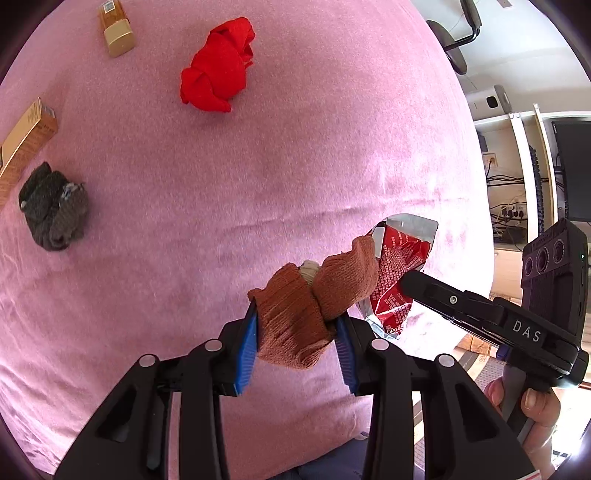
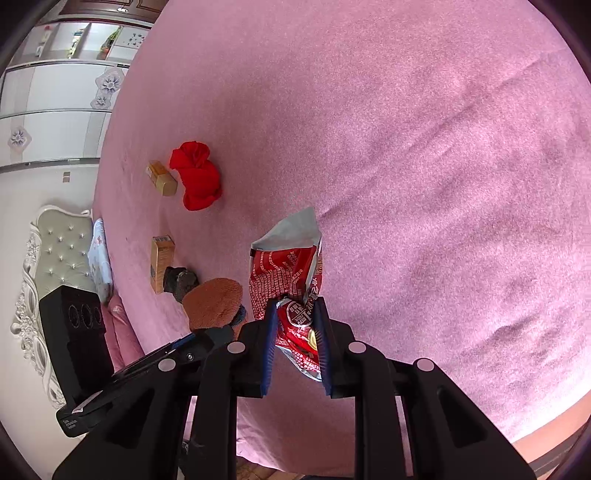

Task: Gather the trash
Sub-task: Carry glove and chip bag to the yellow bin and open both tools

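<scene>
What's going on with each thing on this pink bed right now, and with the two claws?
Left gripper: shut on the brown sock.
Brown sock: balled up, held above the bed.
Right gripper: shut on the snack bag.
Snack bag: crumpled, torn open at the top.
Red cloth: bunched, lying loose.
Grey sock: balled, lying loose.
Two gold boxes: closed, lying flat.

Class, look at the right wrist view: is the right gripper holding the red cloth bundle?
No: the right gripper is shut on the red snack wrapper, while the red cloth bundle lies apart on the pink bedspread.
</scene>
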The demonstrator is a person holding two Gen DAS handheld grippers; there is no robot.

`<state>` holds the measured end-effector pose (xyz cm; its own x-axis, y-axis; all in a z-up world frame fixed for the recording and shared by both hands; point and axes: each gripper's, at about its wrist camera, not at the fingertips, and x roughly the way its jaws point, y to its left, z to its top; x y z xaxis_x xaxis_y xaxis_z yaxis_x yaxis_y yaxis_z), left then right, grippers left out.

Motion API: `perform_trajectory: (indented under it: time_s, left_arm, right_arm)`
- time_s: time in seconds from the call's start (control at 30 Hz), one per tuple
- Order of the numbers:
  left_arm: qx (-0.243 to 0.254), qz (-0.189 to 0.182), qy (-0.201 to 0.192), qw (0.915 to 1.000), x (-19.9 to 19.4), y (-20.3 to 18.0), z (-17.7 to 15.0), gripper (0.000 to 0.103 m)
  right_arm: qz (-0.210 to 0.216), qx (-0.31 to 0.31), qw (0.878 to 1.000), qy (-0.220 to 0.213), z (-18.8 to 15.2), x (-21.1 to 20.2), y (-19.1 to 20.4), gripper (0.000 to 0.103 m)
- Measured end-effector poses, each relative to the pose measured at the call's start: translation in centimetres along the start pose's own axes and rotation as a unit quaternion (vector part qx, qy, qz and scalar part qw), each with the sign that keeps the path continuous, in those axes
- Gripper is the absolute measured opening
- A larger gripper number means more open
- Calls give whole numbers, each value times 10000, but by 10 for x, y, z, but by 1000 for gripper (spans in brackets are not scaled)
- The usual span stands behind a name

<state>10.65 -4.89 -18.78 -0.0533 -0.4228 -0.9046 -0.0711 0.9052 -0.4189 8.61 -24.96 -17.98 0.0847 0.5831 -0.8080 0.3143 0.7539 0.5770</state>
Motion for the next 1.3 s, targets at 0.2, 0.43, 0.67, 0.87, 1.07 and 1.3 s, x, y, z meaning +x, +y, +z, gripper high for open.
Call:
perform_trajectory:
  time_s: [0.2,0.43,0.67,0.87,1.07,1.3]
  left_arm:
    - [406,-85,-36,9991,-11,-20,-37,38]
    - [1080,-233,77,9938,-11,-60,-84,38]
    - [1693,-261,237,9849,5,-106,-122,38]
    - [1956,-240,403,9796,27,-154,-147,38]
    - [2125,-271,606,9749,55,-217,-174,38]
    - [2349,-341,909,9671,109,-297,-207,38]
  right_arm:
    - [49,246,9992,-321,-46,-19,-17,20]
    - [127,674,9944,-805,-102,-48,-40,20]
    - [165,997,9873,-1223,-138,-77,-73,20]
    - [295,1375,9777,-1560,-160,-110,-122,20]
    - [271,1588,9727,-1672,-177,-148,-175,20]
    - [-35,1681,9703,-1739,-195,-192,-246,20]
